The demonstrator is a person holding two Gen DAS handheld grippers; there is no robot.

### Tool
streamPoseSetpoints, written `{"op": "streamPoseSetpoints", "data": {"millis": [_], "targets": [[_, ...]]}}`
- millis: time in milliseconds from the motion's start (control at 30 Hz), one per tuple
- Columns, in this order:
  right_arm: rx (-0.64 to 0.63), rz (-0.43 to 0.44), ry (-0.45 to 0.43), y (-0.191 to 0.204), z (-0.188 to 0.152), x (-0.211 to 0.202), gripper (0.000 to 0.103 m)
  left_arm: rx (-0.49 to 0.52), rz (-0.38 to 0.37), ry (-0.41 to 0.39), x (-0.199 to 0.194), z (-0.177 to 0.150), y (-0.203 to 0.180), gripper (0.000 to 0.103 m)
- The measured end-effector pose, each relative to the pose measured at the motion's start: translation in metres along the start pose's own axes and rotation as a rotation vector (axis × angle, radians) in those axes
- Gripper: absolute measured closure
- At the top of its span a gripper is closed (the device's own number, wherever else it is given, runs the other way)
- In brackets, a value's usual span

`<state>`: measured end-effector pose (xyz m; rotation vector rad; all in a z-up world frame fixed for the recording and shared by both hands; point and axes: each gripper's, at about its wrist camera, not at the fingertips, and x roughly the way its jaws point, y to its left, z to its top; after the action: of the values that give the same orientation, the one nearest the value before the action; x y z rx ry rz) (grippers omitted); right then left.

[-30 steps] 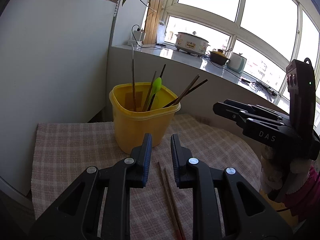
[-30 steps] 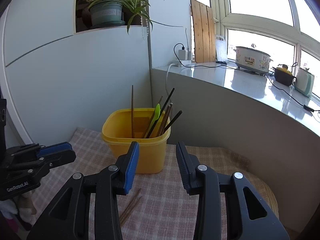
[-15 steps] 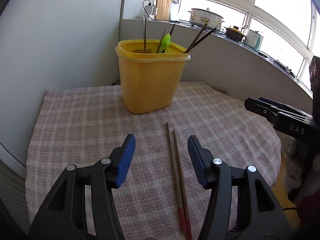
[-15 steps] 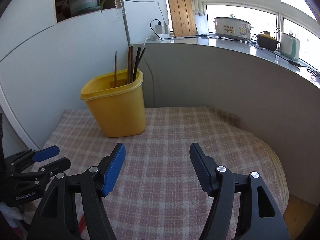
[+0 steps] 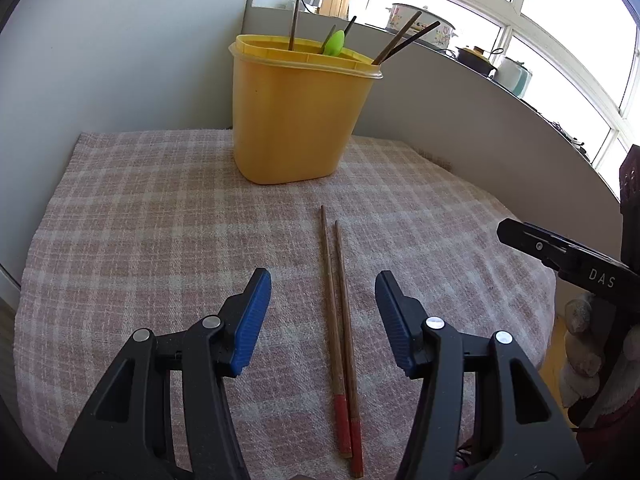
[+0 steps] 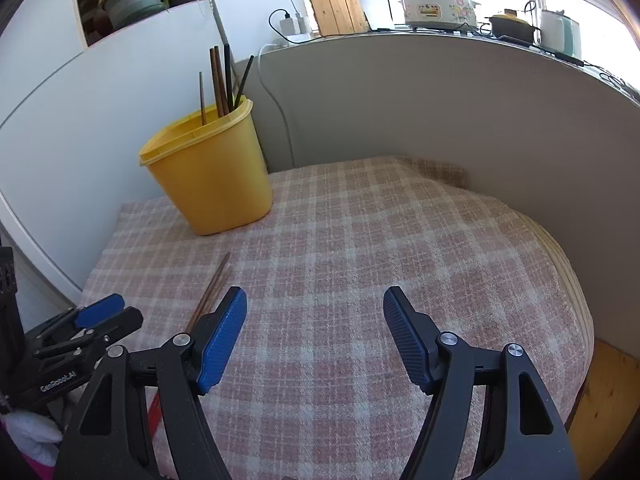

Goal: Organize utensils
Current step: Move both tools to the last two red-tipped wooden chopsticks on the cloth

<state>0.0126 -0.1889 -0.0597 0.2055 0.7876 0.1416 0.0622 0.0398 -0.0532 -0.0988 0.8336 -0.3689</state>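
A pair of brown wooden chopsticks with red ends (image 5: 340, 320) lies side by side on a pink-and-white checked woven cloth (image 5: 140, 220). The left gripper (image 5: 323, 306) hovers just above them with its blue-padded jaws spread wide and empty, one pad on either side of the pair, so the chopsticks run lengthwise through the gap. Their thin tips point ahead of the jaws toward a tall yellow plastic tub (image 5: 298, 112) standing upright farther on; their red ends lie back beneath the gripper body. Several chopsticks and a green plastic spoon (image 5: 334, 43) already stand in the tub.

The right gripper (image 6: 315, 328) is also spread wide and holds nothing. It hangs over bare cloth, with the chopsticks off past its left jaw and the yellow tub ahead and to the left.

The step in hand looks like picking up the loose pair. The next move likely calls for lowering the left jaws to the cloth, closing on both sticks together, then lifting and tipping them into the tub.
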Motion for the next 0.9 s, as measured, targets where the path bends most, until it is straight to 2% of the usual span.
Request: {"op": "streamPoseSetpoints", "data": {"millis": [267, 433, 567, 667, 767, 900], "targets": [[0.006, 0.022, 0.025, 0.001, -0.005, 0.004, 0.033, -0.006, -0.021, 0.057, 0.018, -0.004, 0.005, 0.048], [0.023, 0.024, 0.04, 0.0, -0.007, 0.006, 0.033, 0.018, -0.019, 0.094, 0.029, -0.003, 0.008, 0.065], [0.044, 0.03, 0.058, -0.002, -0.007, 0.01, 0.033, 0.046, -0.035, 0.128, 0.041, -0.001, 0.004, 0.074], [0.049, 0.034, 0.064, -0.002, -0.008, 0.011, 0.033, 0.082, -0.024, 0.15, 0.051, 0.002, -0.002, 0.076], [0.048, 0.043, 0.074, 0.001, -0.009, 0.013, 0.033, 0.13, -0.008, 0.18, 0.061, 0.006, -0.009, 0.084], [0.042, 0.057, 0.081, 0.006, -0.01, 0.015, 0.033, 0.177, 0.002, 0.217, 0.073, 0.01, -0.014, 0.085]]}}
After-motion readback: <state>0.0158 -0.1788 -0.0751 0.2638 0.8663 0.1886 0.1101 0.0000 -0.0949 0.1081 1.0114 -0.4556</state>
